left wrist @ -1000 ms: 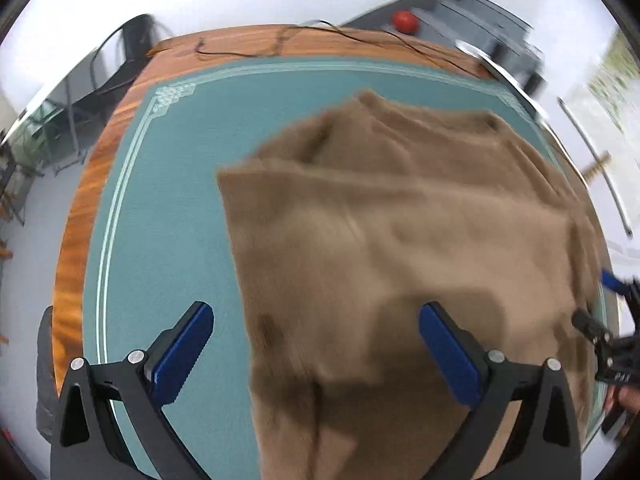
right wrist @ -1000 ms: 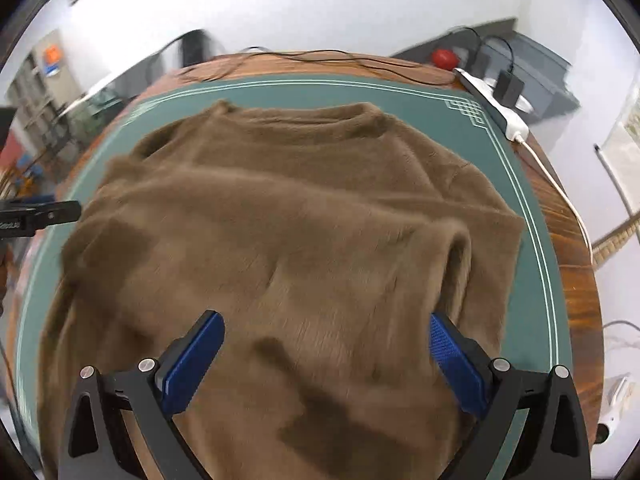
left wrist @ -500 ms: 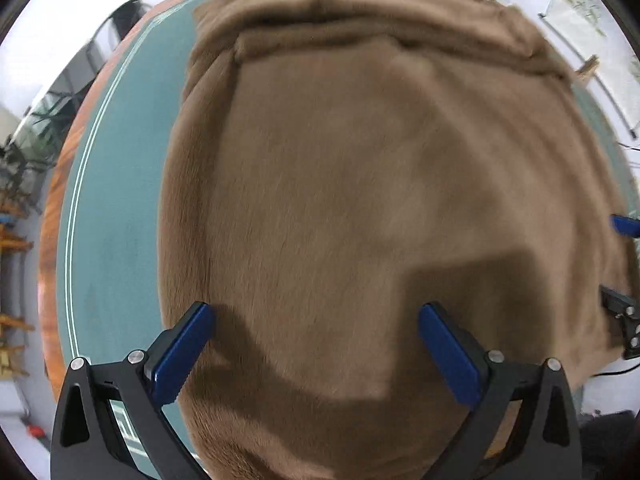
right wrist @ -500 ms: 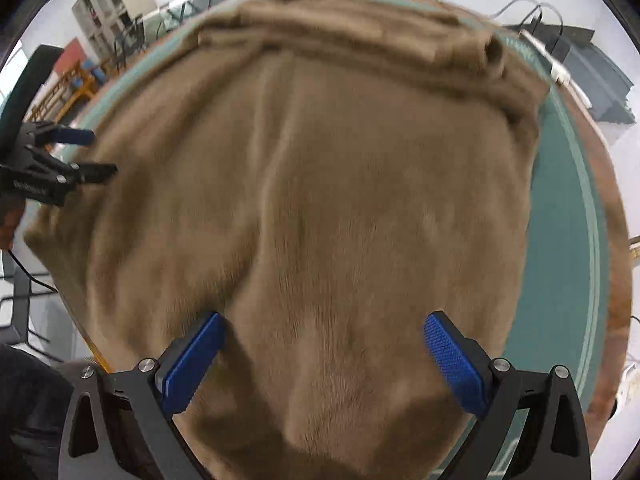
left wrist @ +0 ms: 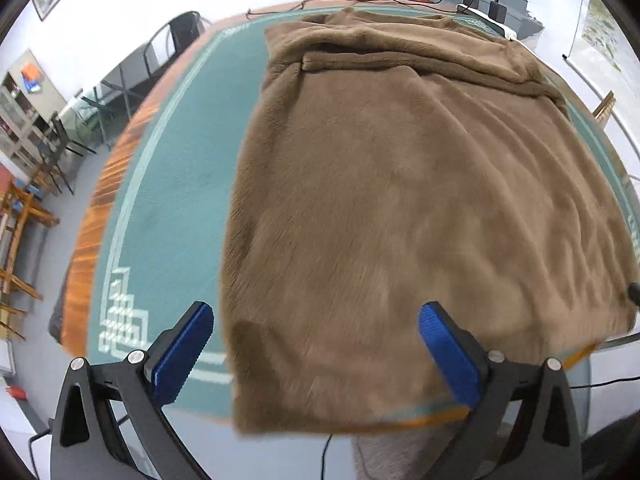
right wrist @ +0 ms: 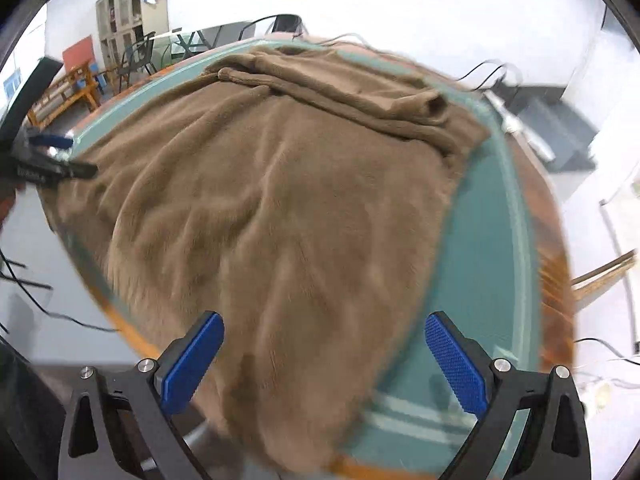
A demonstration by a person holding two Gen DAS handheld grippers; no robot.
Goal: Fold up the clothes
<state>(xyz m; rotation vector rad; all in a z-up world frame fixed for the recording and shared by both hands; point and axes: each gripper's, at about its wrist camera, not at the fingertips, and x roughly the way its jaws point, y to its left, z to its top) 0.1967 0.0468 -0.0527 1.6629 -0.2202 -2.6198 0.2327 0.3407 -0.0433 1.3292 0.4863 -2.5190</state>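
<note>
Lettering on left gripper unreadable beside brown sweater.

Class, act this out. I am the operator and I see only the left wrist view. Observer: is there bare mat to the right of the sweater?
Observer: Yes. The right wrist view shows a strip of bare mat beside the sweater.
Operator: What is the right gripper doing?
Observer: The right gripper is at the near hem, fingers wide apart, holding nothing.
Operator: Is anything folded at the far end?
Observer: A sleeve lies across the far end, with its cuff toward the right.
</note>
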